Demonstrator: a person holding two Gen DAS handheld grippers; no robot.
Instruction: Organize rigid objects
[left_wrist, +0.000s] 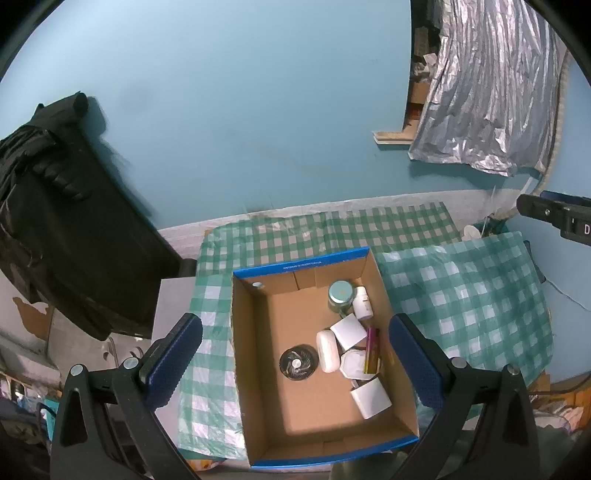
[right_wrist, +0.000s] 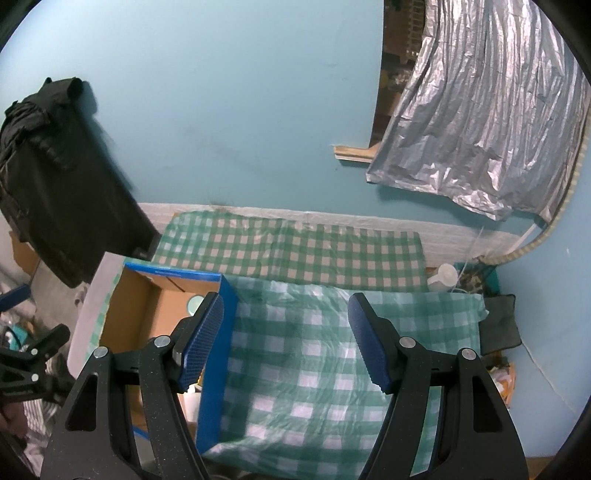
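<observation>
Both grippers hovering empty, objects gathered in the box.
The left gripper (left_wrist: 295, 354) is hanging wide open, holding nothing, above the cardboard box (left_wrist: 258, 424) containing the jar (left_wrist: 340, 293), bottle (left_wrist: 362, 302) and small white boxes (left_wrist: 349, 331); the right gripper (right_wrist: 286, 343) is gaping empty over bare checked cloth (right_wrist: 295, 387). Judging so, sorting looks nearly done; next calls for finding any strays.
</observation>
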